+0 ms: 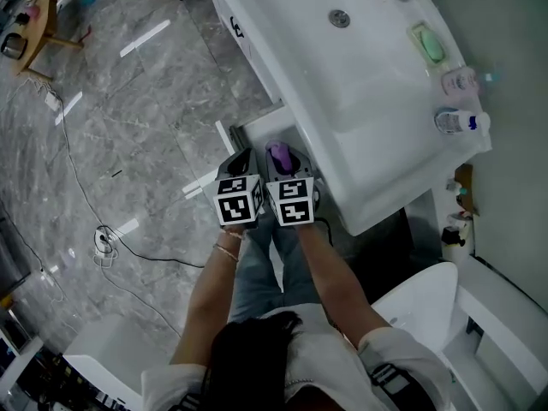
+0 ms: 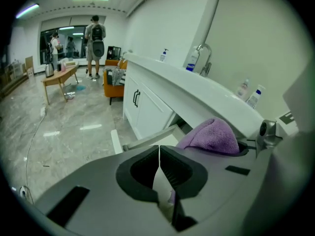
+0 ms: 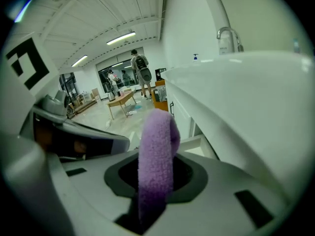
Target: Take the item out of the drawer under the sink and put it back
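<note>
Right gripper [image 3: 153,193] over the open drawer [image 1: 257,116] under the white sink [image 1: 368,75], fingers clamped on a folded purple cloth [image 3: 157,141]; left gripper [image 2: 160,173] just beside it, fingers pressed together, empty

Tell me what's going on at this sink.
A person stands at the sink with a gripper in each hand. The right gripper is shut on a purple cloth and holds it above the open drawer under the sink. The left gripper is shut on nothing, close beside the right one. Whether the cloth is coming out or going back in cannot be told.
</note>
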Motion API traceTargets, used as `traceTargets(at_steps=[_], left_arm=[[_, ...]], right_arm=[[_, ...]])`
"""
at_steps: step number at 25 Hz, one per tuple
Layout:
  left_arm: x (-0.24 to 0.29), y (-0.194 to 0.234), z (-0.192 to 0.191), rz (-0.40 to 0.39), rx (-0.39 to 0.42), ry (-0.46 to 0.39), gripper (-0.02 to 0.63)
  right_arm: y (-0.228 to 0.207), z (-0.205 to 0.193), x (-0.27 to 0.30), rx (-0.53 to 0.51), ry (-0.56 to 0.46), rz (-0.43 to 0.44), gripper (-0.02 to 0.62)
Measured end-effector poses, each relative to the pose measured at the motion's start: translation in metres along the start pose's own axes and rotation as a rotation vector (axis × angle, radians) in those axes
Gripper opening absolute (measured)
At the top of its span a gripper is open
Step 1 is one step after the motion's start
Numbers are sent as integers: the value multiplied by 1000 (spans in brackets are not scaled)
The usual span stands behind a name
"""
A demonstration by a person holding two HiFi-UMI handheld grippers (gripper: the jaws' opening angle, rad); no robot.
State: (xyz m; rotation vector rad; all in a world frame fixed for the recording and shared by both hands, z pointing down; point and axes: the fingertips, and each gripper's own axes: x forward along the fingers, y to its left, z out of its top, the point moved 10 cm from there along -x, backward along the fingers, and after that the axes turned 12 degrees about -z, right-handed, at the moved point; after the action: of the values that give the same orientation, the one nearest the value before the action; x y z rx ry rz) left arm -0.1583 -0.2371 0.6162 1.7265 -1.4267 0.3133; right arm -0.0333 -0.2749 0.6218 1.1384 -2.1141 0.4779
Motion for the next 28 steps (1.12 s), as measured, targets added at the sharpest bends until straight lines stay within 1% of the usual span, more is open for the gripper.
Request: traceTargets(at_steps=[4, 8, 12, 14, 19, 21, 23, 25, 27, 28], left_arm=[[13, 18, -7, 23, -35, 24, 11], [19, 33, -10, 41, -59, 27, 11], [30, 36, -10, 44, -66, 29, 11], [35, 35, -10, 41, -66, 39, 11], [46, 36, -9, 27, -23, 68, 11], [48, 39, -9, 26, -25, 68, 11], [52, 40, -11, 22, -47, 64, 11], [54, 41, -14, 20, -66, 65, 11], [53, 43, -15, 21, -71, 71, 11], [53, 44, -14, 21, -72, 73, 11]], right_arm=[[-4, -10, 23, 25, 36, -20, 101], [-6, -26, 46, 39, 80, -33, 101], [-9, -40, 65, 39, 62, -15, 101], [-10, -45, 72, 49, 70, -14, 101], [-15, -54, 94, 54, 145, -65, 103], [-15, -56, 101, 46, 175, -68, 103], [-16, -61, 106, 28, 210, -61, 104], [-17, -65, 108, 16, 247, -48, 121], [-15, -66, 108, 21, 246, -43, 131], [-15, -65, 108, 32, 234, -44, 148]])
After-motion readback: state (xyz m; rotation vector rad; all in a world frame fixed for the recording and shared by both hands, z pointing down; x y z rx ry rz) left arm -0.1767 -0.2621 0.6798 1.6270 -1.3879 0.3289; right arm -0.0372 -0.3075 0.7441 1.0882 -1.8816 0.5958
